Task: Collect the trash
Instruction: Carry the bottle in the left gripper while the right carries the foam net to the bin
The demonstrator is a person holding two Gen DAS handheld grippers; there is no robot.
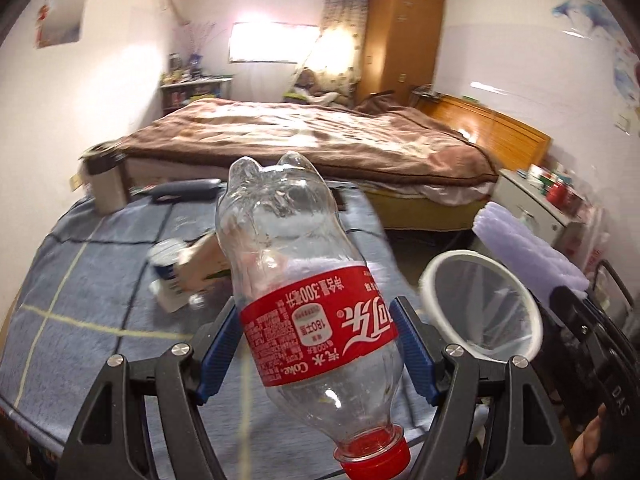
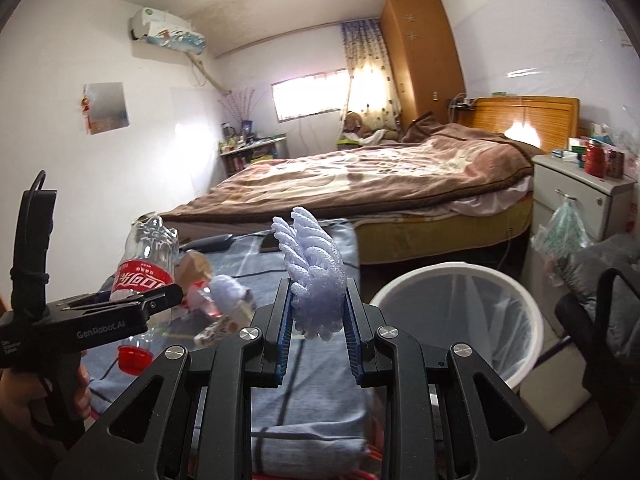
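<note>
**Both grippers loaded beside the bin**

Left gripper (image 1: 318, 340) clamps a clear empty plastic cola bottle with a red label and red cap (image 1: 308, 304), its blue pads pressed on the label band, cap end tilted toward the camera. Beneath it lies a blue-grey checked cloth (image 1: 80, 304) with a blurred white cup (image 1: 170, 276) and other litter. Right gripper (image 2: 318, 312) pinches a pale lilac foam fruit net (image 2: 314, 268) between 2 narrowly set fingers (image 2: 282, 320). Just right of the cloth stands a white round bin lined with a clear bag (image 2: 460, 276), its mouth open.
</note>
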